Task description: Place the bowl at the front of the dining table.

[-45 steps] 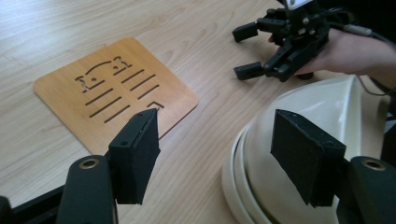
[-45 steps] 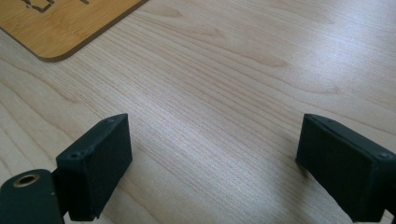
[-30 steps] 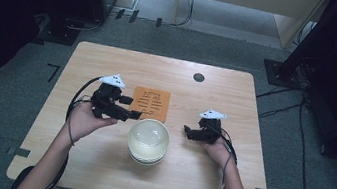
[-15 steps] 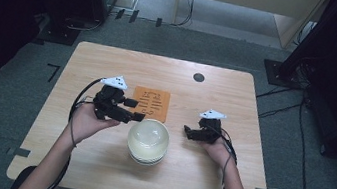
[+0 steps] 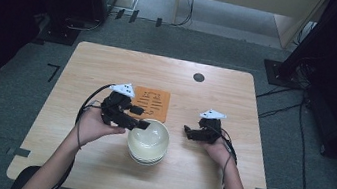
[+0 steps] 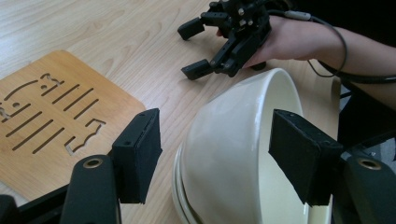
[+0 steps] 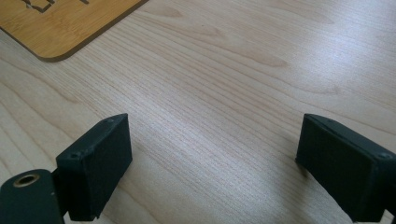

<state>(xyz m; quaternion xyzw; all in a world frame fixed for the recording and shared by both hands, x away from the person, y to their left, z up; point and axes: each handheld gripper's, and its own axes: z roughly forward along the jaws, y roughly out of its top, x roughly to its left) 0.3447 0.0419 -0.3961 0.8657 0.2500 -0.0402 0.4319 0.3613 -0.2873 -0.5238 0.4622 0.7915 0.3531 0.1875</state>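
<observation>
Near the front edge of the table (image 5: 110,65), right before the person, sits a stack of white bowls (image 5: 148,142), the top bowl nested in at least one more, whose rim peeks out below it. The left gripper (image 5: 137,125) has its fingers (image 6: 138,154) spread wide and set astride the near rim of the top bowl (image 6: 233,154): one finger outside the wall, the other over the hollow, neither pressing yet as far as I can tell. That straddle looks chosen so a pinch on the thin wall could lift the top bowl off the stack. Just behind the bowls lies a wooden trivet (image 5: 151,103) with slots cut through it, flat and bare; to my eye it is the likely landing spot, being so close to hand. The right gripper (image 5: 186,131) rests low on the table to the right of the bowls, a little apart from them, its fingers (image 7: 95,163) also wide and holding nothing, only bare wood between them. It seems parked there to steady the lower bowl if the stack sticks
</observation>
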